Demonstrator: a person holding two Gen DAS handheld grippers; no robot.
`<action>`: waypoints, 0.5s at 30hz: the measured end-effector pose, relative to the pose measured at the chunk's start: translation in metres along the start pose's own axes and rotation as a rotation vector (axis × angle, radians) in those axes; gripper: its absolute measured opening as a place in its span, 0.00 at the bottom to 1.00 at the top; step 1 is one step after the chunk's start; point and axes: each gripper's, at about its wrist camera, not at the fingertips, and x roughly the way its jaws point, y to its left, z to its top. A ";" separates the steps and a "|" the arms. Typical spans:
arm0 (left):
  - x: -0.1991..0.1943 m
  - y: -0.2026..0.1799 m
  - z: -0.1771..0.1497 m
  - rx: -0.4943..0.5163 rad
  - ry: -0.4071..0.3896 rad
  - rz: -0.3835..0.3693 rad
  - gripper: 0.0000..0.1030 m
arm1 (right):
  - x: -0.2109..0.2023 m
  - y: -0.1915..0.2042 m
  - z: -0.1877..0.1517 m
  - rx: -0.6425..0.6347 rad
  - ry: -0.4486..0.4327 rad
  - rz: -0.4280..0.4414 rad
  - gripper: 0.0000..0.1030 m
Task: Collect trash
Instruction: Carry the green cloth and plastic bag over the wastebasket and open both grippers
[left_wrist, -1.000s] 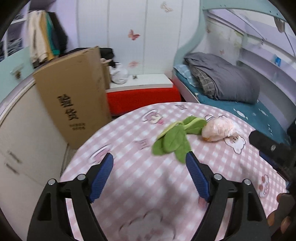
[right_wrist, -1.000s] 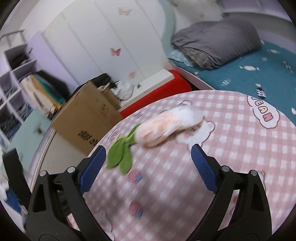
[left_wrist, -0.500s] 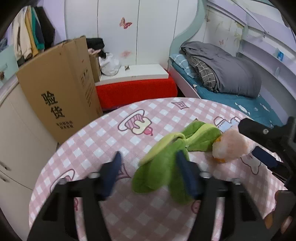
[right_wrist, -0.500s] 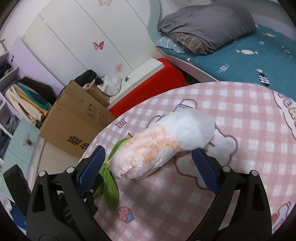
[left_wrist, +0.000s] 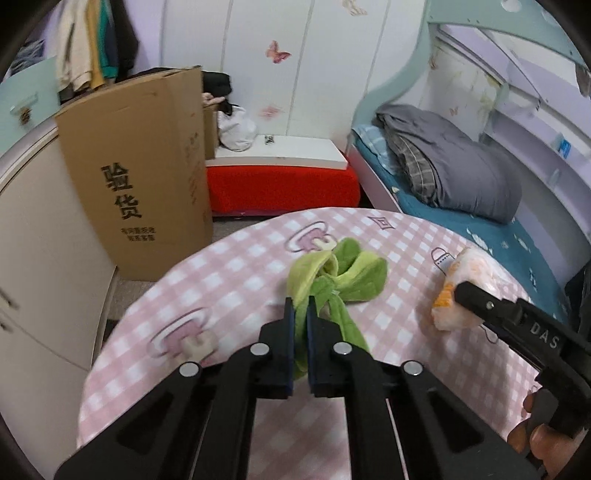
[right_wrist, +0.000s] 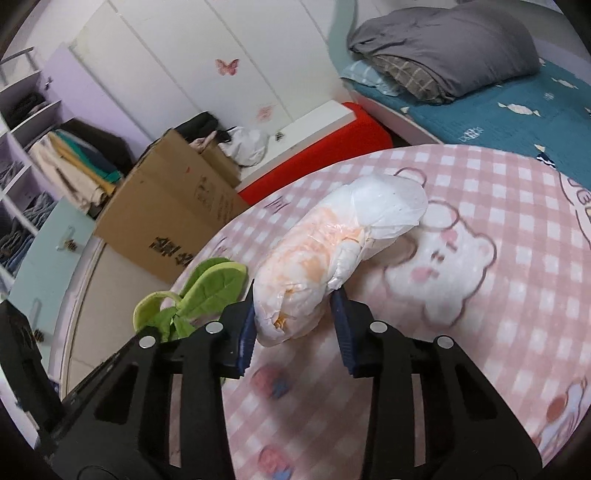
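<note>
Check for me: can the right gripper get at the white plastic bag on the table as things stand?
Probably yes. The right gripper has just been closing, and the white plastic bag already sits between its blue pads, with nothing in the way. The left gripper, shut on the green cloth, stays off to the side.

**A child's bedroom at home**

A bed (left_wrist: 461, 206) with a teal sheet and a heaped grey quilt (right_wrist: 447, 48) stands against the wall under a curved headboard. White wardrobe doors (left_wrist: 295, 74) carry pink butterfly stickers (right_wrist: 226, 66). Folded clothes fill open shelves (right_wrist: 33, 122) to one side. A tall cardboard box (left_wrist: 136, 177) stands on the floor beside a red bench (left_wrist: 280, 184). A round table (right_wrist: 517, 221) wears a pink checked cloth printed with cartoon bears.
</note>
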 end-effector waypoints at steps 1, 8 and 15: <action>-0.008 0.004 -0.002 -0.009 -0.009 0.007 0.05 | -0.007 0.007 -0.007 -0.010 0.002 0.016 0.35; -0.069 0.040 -0.020 -0.061 -0.060 0.060 0.05 | -0.038 0.068 -0.050 -0.105 0.025 0.102 0.35; -0.140 0.088 -0.047 -0.133 -0.130 0.126 0.05 | -0.060 0.139 -0.099 -0.211 0.065 0.196 0.35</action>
